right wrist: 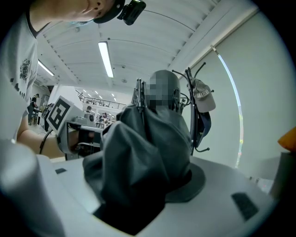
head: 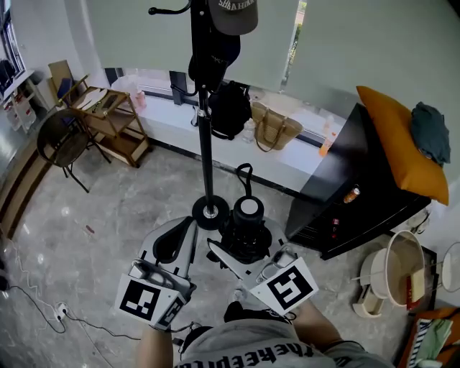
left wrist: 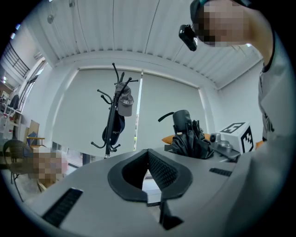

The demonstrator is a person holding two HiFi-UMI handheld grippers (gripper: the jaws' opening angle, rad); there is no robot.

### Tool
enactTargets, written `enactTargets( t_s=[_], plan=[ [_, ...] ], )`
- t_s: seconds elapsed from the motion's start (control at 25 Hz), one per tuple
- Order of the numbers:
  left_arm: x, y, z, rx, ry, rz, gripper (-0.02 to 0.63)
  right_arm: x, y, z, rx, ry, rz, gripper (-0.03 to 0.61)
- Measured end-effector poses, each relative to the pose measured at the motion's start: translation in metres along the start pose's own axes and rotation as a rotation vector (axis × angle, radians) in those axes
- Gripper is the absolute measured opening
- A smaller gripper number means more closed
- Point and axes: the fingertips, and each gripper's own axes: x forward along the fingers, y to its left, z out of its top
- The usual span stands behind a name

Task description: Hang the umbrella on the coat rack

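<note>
While the jaws of the right gripper (head: 243, 248) (right wrist: 152, 176) stand wide, they are closed on the folded umbrella (head: 244, 230) (right wrist: 138, 162). It is held upright between them, with its dark fabric bunched over both jaws and its handle end rising above them. The jaws of the left gripper (head: 188, 228) (left wrist: 149, 159) are brought together, and nothing is seen in the padded hollow between them. From the left jaws the umbrella is seen just to the right, beside the right gripper's marker cube.

Ahead of both pairs of jaws the coat rack (head: 207, 144) (left wrist: 112, 125) (right wrist: 190, 115) is seen, its round foot close in front of the left jaws' tips on the grey marbled floor (head: 122, 208). A cap (head: 233, 13) (left wrist: 125, 101) (right wrist: 203, 99) is hung near its top. Beyond the rack a tan handbag (head: 273, 128) is set on a white ledge. To the right of the right jaws a black cabinet (head: 352, 180) is topped by an orange cushion (head: 399, 140).
</note>
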Motion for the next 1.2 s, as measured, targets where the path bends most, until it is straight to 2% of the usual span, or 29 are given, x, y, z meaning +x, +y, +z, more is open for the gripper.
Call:
enactTargets(
  t_s=[0.16, 0.6, 0.92, 1.2],
  plan=[
    [0.017, 0.002, 0.000, -0.019, -0.016, 0.049, 0.015, 0.001, -0.018, -0.004, 0.006, -0.013, 0.037, 0.282],
    [0.035, 0.003, 0.000, 0.013, -0.004, 0.111, 0.015, 0.008, -0.036, -0.011, 0.018, -0.028, 0.104, 0.282],
    [0.043, 0.031, -0.002, 0.006, 0.009, 0.100, 0.015, 0.034, -0.043, -0.013, 0.024, -0.012, 0.074, 0.282],
    [0.060, 0.062, -0.001, 0.066, 0.029, 0.042, 0.015, 0.067, -0.053, -0.011, 0.034, 0.003, 0.009, 0.284]
  ],
)
